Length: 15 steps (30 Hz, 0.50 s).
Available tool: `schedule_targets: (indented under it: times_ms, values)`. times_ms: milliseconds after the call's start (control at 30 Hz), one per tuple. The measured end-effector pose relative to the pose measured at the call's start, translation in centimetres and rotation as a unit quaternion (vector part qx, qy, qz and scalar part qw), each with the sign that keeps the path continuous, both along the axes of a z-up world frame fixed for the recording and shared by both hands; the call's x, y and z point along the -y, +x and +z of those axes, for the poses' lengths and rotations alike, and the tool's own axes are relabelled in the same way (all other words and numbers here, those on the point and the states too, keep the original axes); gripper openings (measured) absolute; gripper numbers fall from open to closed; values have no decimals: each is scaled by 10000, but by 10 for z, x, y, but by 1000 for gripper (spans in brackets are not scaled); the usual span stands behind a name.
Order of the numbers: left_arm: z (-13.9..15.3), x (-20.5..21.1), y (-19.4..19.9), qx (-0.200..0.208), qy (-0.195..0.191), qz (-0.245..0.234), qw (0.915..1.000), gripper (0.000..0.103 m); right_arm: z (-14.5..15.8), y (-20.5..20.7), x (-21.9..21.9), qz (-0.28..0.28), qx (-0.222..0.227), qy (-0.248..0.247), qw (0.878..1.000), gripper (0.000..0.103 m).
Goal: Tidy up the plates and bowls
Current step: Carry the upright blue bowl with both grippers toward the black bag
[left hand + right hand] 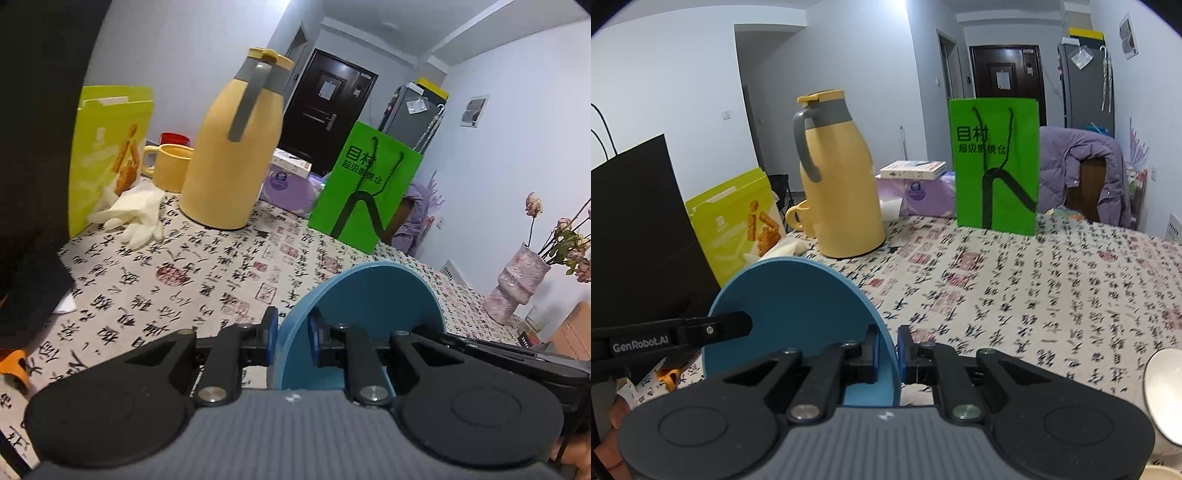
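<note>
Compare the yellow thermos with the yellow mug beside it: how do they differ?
The thermos is tall and bottle-shaped; the mug is short and squat. The thermos has a grey handle and lidded top; the mug's handle is yellow and its top open. Both stand upright on the tablecloth.

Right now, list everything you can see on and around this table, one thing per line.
round blue plastic plate: one, blue, held above the table by both grippers
tall yellow thermos jug with grey handle: one, far left of table
yellow ceramic mug: one, beside the jug
red cup: one, behind the mug
white rubber gloves: pair, left of jug
lime snack bag: one, left edge
green paper bag: one, far side
calligraphy-print tablecloth: one, covers table
white bowl: one, right edge
left gripper: jaws shut on plate
right gripper: jaws shut on plate
</note>
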<state>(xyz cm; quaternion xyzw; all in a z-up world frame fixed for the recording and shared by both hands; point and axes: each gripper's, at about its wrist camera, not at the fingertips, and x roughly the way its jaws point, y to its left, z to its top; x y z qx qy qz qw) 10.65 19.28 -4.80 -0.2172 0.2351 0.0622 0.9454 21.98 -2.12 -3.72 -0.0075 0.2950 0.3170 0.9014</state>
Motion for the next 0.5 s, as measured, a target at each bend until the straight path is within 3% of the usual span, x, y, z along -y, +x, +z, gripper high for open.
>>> schedule_targets:
  times_ms: [500]
  values:
    - [-8,-19,-24,-511,-271,38,9983,17,-18,-12,-10,90,-877,30,9961,10]
